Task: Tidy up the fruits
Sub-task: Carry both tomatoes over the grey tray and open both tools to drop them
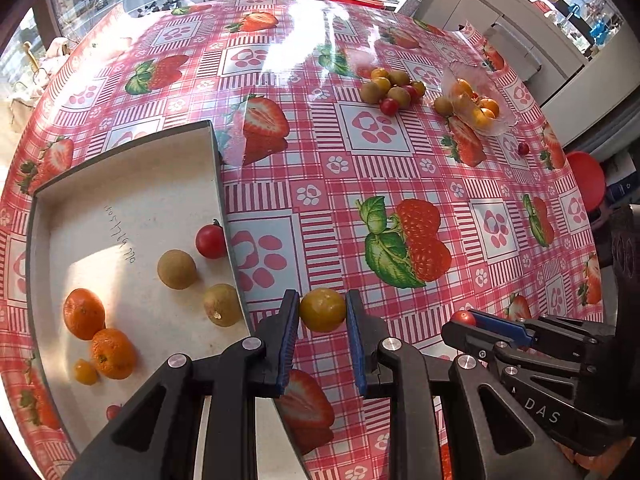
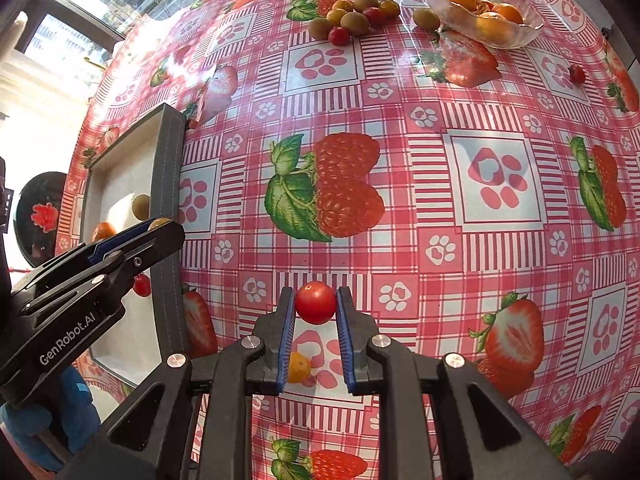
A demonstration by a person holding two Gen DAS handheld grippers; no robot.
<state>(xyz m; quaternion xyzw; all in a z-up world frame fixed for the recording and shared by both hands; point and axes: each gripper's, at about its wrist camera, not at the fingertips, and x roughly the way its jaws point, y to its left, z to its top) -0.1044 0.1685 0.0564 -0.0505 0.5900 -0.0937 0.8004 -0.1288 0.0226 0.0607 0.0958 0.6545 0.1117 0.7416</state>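
Note:
My left gripper (image 1: 322,300) is shut on a small yellow-orange fruit (image 1: 322,312) just above the tablecloth, right beside the grey rim of the tray (image 1: 218,168). The white tray floor holds a cherry tomato (image 1: 211,241), two brown longans (image 1: 176,269), two mandarins (image 1: 83,313) and a small yellow fruit (image 1: 85,371). My right gripper (image 2: 315,294) is shut on a red cherry tomato (image 2: 315,304) over the cloth, to the right of the tray (image 2: 168,184). Each gripper also shows in the other's view: the right gripper (image 1: 460,320) at lower right, the left gripper (image 2: 162,226) at the tray's edge.
At the far side lies a loose pile of fruits (image 2: 356,16) beside a glass bowl (image 2: 532,26) with orange fruits. A lone cherry tomato (image 2: 577,74) sits at the far right. A small orange fruit (image 2: 299,367) lies on the cloth beneath my right gripper.

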